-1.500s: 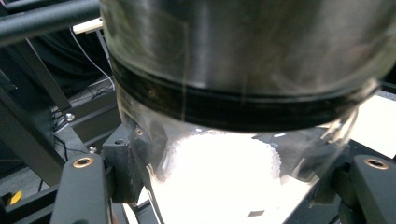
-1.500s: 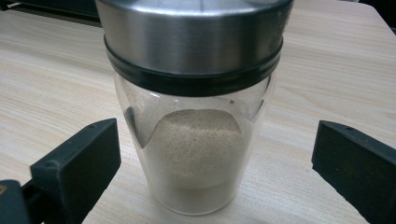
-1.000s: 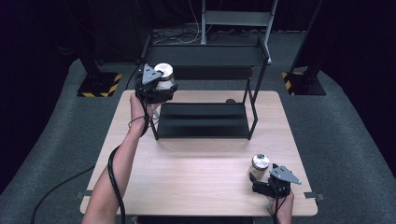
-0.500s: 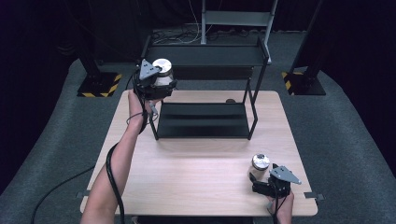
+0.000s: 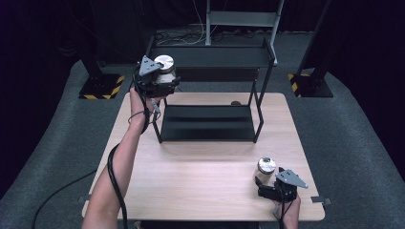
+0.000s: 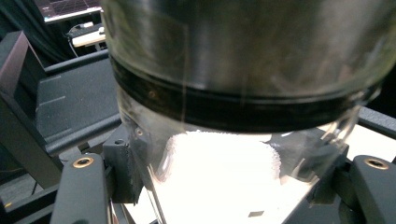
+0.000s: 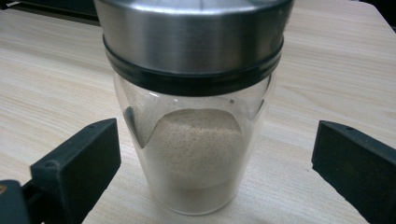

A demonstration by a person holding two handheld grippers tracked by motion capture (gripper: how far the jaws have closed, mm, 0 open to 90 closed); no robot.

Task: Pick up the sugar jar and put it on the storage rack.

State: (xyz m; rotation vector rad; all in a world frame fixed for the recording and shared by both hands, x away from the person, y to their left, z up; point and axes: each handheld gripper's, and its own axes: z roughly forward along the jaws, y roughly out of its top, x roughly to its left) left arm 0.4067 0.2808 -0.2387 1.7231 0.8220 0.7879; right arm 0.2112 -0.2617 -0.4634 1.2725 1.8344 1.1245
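At upper left of the high view, the left gripper (image 5: 160,82) was clamped on a steel-lidded glass jar of white powder (image 5: 166,70), held up beside the black rack's (image 5: 210,123) top shelf. Lower right, the right gripper (image 5: 268,187) sat with jaws spread, not touching a second jar of tan powder (image 5: 266,169) standing between them on the wooden table (image 5: 200,181).
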